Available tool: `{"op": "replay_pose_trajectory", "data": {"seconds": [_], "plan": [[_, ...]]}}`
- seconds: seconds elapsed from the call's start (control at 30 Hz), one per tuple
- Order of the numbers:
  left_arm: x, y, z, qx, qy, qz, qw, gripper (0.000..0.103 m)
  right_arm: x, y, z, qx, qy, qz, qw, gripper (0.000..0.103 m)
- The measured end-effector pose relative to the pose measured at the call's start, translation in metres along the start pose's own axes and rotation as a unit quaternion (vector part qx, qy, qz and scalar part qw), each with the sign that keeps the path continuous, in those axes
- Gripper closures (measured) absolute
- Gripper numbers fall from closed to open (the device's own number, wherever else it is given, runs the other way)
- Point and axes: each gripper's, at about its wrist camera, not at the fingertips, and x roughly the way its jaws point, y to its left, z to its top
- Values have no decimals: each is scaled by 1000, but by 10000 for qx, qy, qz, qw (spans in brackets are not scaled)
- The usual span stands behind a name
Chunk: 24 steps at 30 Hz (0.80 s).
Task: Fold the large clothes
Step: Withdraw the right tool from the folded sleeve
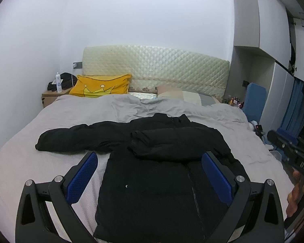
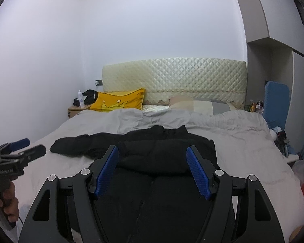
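Black puffer jacket point(image 1: 152, 162) laid flat, front up, in the middle of the grey bedspread point(image 1: 20, 162), collar toward the quilted headboard point(image 1: 156, 64). Right sleeve point(image 1: 172, 141) already crossed over the chest; left sleeve point(image 1: 71, 137) stretched out sideways toward the nightstand side. Zipper running down the front toward the near hem.

Left gripper point(image 1: 150, 174) hanging above the lower body of the jacket, jaws spread wide, nothing between the 2 blue pads point(image 1: 83, 176). Right gripper point(image 2: 152, 172) likewise released and empty, poised over the chest and the folded sleeve.

Likely trouble from here: slippery, puffy fill springing back, so the crossed sleeve may slide off once the body gets lifted. Pinching only the outer shell could drag 1 layer and leave the lining behind. Uneven lift from the 2 sides would skew the fold. Dragging across the loose bedspread could bunch it under the jacket.
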Motion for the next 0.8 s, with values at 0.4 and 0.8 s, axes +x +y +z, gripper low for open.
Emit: {"op": "replay_pose_trajectory", "data": {"seconds": [0.4,0.8], "plan": [[19,-6,-41,-6,235,150,9996,0,-12,-17,-59,185,59,-163,9997,34],[32,-3,-64,5,464,278,9985,0,-8,-32,-103,418,349,-241,9982,34]]}}
